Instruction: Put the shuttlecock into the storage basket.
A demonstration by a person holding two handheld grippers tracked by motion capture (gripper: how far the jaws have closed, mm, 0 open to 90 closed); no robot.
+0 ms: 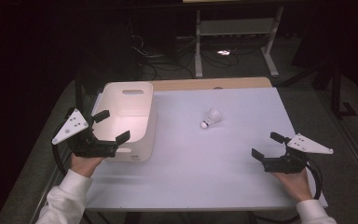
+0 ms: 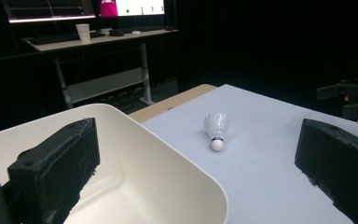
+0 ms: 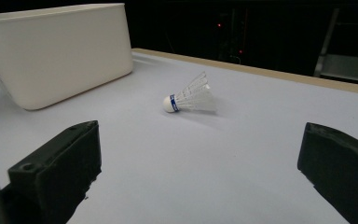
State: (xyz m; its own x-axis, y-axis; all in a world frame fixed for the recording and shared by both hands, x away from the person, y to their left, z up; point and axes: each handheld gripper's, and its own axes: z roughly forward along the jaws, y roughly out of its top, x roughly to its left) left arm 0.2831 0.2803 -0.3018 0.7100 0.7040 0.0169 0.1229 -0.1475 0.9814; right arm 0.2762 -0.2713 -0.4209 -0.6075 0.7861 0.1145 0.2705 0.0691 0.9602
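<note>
I saw no readable writing. The white feathered shuttlecock with a blue band [image 1: 211, 117] lay right of the white plastic bin [image 1: 140, 135], cork toward me. My left claw [image 1: 112, 126] and right claw [image 1: 266, 145] gaped empty.

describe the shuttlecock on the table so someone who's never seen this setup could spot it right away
Start at the white rectangular plastic bin on the pale table's left side. To its right, lying alone on its side, is the small white feathered shuttlecock. Its round cork tip and blue band set it apart.

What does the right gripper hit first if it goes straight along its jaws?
Likely the shuttlecock: it lies on the table ahead of the open right gripper, roughly midway between the jaws, nothing nearer. Depth is unclear.
</note>
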